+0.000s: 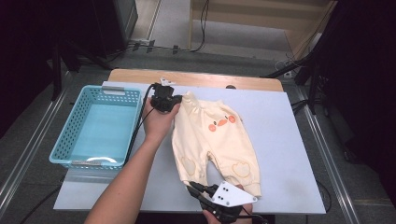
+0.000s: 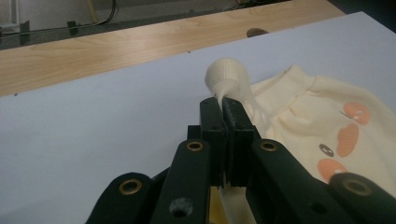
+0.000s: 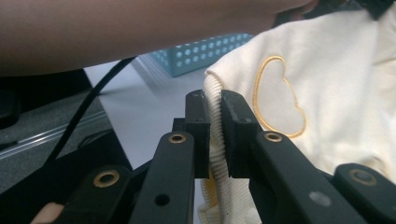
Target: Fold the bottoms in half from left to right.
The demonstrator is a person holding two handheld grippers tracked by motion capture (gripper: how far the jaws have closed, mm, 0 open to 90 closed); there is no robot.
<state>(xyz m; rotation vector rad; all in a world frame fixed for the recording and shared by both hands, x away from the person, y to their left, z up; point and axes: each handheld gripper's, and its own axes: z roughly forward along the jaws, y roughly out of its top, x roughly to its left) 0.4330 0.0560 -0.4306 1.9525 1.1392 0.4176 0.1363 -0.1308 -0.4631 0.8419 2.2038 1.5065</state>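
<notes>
**Baby pants pinched at both ends, looks like a fold or a lift into the basket**

Starting at the bottom edge of the high view: the right gripper [image 1: 194, 188] sits low center, with its grey plate on top, and it's clamped onto the ribbed cuff [image 3: 214, 135] of one leg of the cream baby pants [image 1: 212, 140]. In the right gripper view the jaws are squeezed tight with the ribbed knit bunched between them, and a yellow heart patch [image 3: 279, 100] sits just to the right of the pinch.

Moving up the frame, the pants lie mostly flat on the white table [image 1: 289, 140], legs toward the bottom, waist toward the top, with an orange duck face print [image 1: 222, 122] in the middle of the upper part.

Further up, left of center, the left gripper [image 1: 173, 103] is closed on the waistband corner [image 2: 226, 79]. In the left gripper view a little knob of fabric pokes out past the shut jaws, pulled up off the table.

Upper left in the high view, the blue basket [image 1: 70, 135] stands beside the pants, nothing in it as far as anyone can see.

So the step in hand is probably the grab: both ends on one side are secured. The next move likely needs both hands traveling together, keeping the fabric taut so it doesn't sag or slip, whether that edge gets folded over or the whole thing goes toward the basket.
</notes>
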